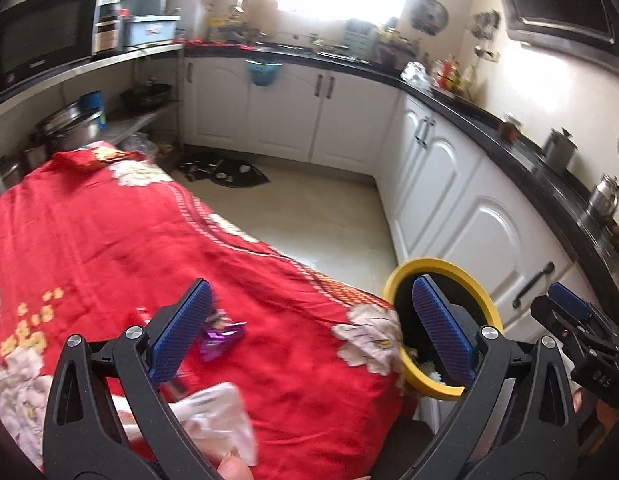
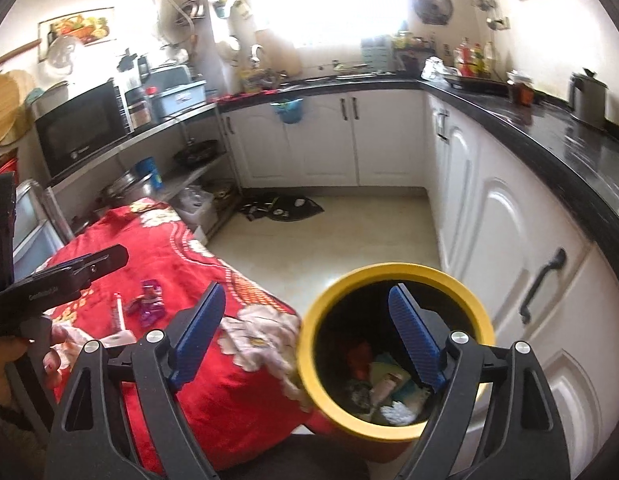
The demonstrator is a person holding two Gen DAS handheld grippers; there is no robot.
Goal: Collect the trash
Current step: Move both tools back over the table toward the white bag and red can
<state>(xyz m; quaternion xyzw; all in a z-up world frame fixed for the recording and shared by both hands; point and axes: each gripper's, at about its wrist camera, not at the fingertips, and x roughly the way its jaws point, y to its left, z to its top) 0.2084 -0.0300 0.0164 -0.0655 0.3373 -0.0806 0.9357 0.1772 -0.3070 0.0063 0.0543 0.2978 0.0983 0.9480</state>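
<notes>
Trash: a purple foil wrapper (image 1: 221, 338) lies on the red floral tablecloth (image 1: 109, 248), near the table's front edge, with a crumpled white paper or plastic scrap (image 1: 221, 420) closer to the camera and partly hidden behind the left gripper's frame. In the right wrist view a slim white-and-red stick-like item (image 2: 119, 314) also lies beside the wrapper; what it is cannot be told. The yellow-rimmed bin (image 2: 393, 272) stands just beside the table's corner, touching or nearly touching the hanging cloth, and already holds several discarded pieces, among them something red and something white.

Left gripper (image 1: 309, 332): jaws wide apart, nothing between the pads; the wrapper sits just beside the left-hand blue pad, not pinched. Right gripper (image 2: 305, 344): jaws wide apart and empty, poised above the bin's mouth, one blue finger seen against the dark interior.

Step in hand, as judged: the right gripper appears to be at the drop-off stage, while the left gripper is placed for the next pickup. Part of the task is done; the items on the cloth remain.

Next move, as judged: lower the left gripper so that its pads straddle the purple wrapper, close on it without catching the cloth, then carry it over the yellow rim. The foil is thin and flat, so a low, near-surface pinch is called for.
</notes>
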